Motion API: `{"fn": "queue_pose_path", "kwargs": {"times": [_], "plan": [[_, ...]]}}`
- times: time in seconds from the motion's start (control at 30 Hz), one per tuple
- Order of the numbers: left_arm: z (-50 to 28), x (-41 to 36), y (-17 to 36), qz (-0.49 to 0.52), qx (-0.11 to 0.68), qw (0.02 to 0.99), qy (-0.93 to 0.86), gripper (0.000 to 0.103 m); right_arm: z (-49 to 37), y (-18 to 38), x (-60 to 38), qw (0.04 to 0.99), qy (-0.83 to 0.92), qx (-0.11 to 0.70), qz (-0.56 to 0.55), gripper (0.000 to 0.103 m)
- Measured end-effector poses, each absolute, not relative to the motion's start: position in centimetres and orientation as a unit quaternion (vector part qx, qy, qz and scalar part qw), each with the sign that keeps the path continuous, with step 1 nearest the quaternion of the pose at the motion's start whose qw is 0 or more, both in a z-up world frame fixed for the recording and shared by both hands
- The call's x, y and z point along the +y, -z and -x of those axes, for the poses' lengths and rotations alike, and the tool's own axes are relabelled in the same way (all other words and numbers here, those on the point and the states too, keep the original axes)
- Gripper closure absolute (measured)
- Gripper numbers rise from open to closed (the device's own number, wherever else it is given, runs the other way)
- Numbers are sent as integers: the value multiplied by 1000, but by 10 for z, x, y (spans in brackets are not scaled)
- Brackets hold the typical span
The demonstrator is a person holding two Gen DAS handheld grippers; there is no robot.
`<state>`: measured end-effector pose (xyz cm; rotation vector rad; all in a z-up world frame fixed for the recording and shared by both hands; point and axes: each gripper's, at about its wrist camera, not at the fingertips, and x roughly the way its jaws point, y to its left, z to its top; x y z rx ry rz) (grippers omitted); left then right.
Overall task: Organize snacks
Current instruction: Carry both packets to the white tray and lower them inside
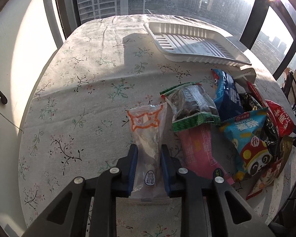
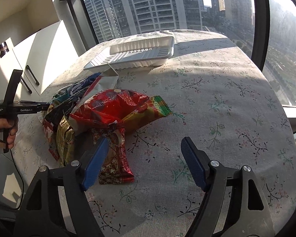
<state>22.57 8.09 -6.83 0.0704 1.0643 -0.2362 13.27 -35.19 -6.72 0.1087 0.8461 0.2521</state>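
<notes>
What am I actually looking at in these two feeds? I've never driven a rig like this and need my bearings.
There is no robot arm: a person holds a two-finger clamp in each hand, with a fisheye camera looking along each pair of blue fingers. In the left wrist view, the left gripper is closed on a clear packet with an orange cat outline. In the right wrist view, the right gripper stands open and empty beside the snack pile; the person's left hand shows at the edge. Everything lies on a floral tablecloth, with an empty white tray at the far side.
</notes>
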Motion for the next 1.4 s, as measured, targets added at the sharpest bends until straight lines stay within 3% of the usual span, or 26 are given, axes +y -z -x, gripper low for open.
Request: {"fn": "queue_pose_path", "kwargs": {"times": [0.17, 0.37, 0.53, 0.6, 0.93, 1.4], "plan": [[-210, 99, 69, 3, 497, 860, 115, 79, -131, 67, -329, 894, -151, 420, -20, 30], [-196, 108, 69, 30, 488, 864, 118, 79, -138, 79, -303, 882, -157, 445, 19, 48], [-192, 107, 69, 28, 484, 866, 119, 79, -138, 83, -300, 881, -148, 449, 27, 55], [-193, 107, 69, 28, 483, 867, 121, 79, -137, 82, -300, 881, -144, 450, 30, 66], [-186, 111, 67, 39, 478, 868, 128, 79, -133, 77, -312, 881, -146, 450, 11, 73], [-182, 130, 51, 74, 456, 877, 131, 79, -130, 48, -367, 890, -146, 427, -73, 73]]}}
